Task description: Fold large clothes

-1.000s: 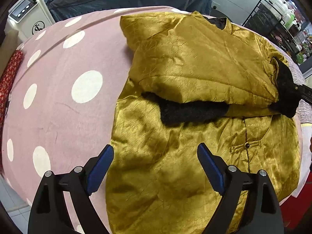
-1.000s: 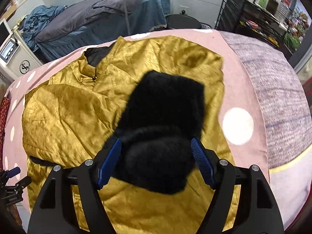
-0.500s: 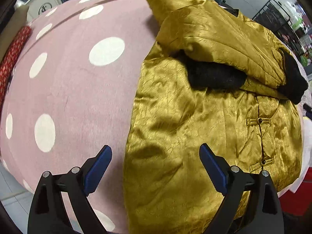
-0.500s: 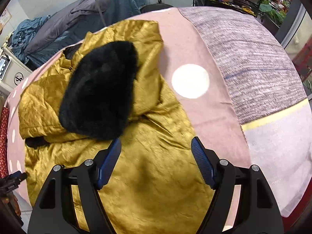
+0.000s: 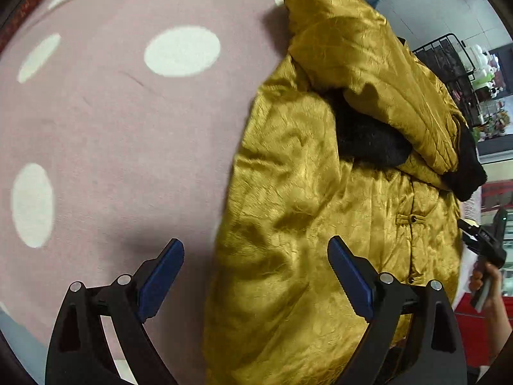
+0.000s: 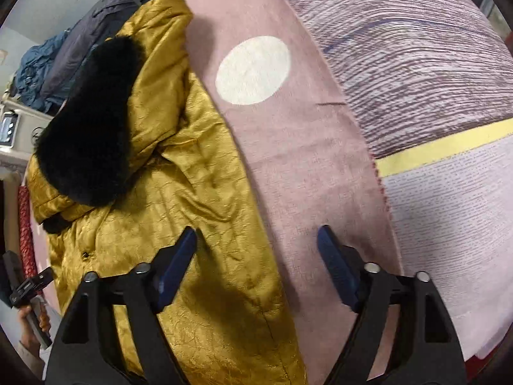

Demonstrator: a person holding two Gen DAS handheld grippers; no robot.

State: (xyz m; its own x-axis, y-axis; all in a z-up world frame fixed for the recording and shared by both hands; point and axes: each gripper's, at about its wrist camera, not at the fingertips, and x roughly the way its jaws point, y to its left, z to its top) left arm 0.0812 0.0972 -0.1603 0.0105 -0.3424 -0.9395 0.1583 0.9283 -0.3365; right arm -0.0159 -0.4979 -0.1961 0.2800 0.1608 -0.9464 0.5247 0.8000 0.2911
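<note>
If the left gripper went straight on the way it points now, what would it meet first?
Most likely the gold coat: the open left gripper straddles its near side edge, with the pink spotted cover under the left finger. Depth is unclear, so which is touched first is uncertain.

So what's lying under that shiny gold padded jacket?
The shiny gold padded jacket rests on a pink cloth with white dots. Whatever else lies beneath it, the jacket hides.

jacket [image 5: 298, 211] hem cut off at bottom edge; black cuff [image 5: 368, 138] partly hidden under folded sleeve [image 5: 378, 73].
</note>
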